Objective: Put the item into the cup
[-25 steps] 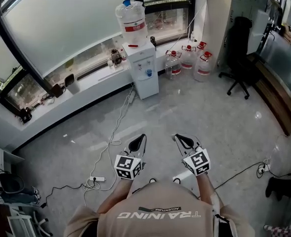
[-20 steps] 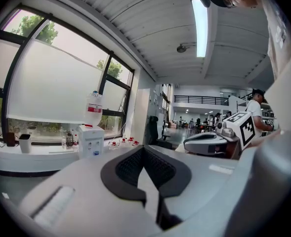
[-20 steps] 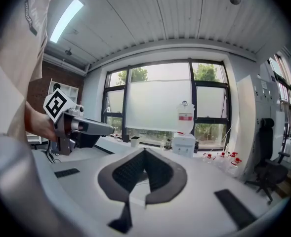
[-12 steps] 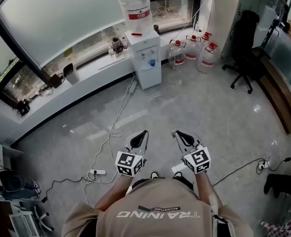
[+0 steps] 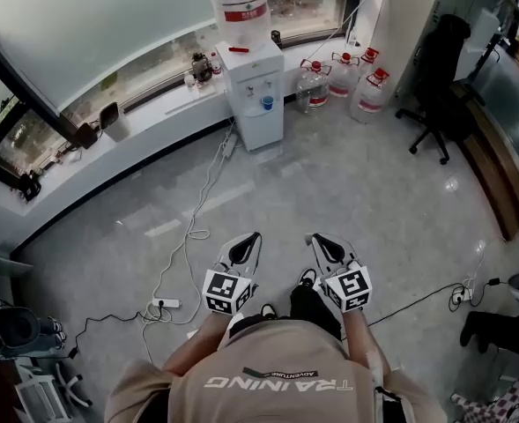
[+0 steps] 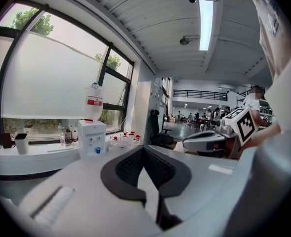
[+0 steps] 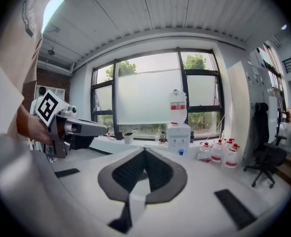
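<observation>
I see a white water dispenser [image 5: 255, 95] with a big bottle on top by the window, and a small blue cup [image 5: 266, 103] in its tap recess. That cup shows small in the left gripper view [image 6: 96, 150] and the right gripper view [image 7: 180, 152]. No loose item is visible. My left gripper [image 5: 248, 239] and right gripper [image 5: 318, 241] are held side by side before my chest, above the floor and far from the dispenser. Both are shut with nothing between the pads, as the left gripper [image 6: 144, 149] and right gripper [image 7: 145, 151] show in their own views.
Three water jugs [image 5: 343, 77] stand right of the dispenser. A black office chair [image 5: 435, 77] is at the right. A power strip [image 5: 166, 305] and white cables [image 5: 197, 210] lie on the grey floor at my left. The window sill [image 5: 109, 139] carries small things.
The dispenser has slid up and nearer in the head view, and my feet now show below the grippers. Both grippers keep the same shut pose in front of me.
</observation>
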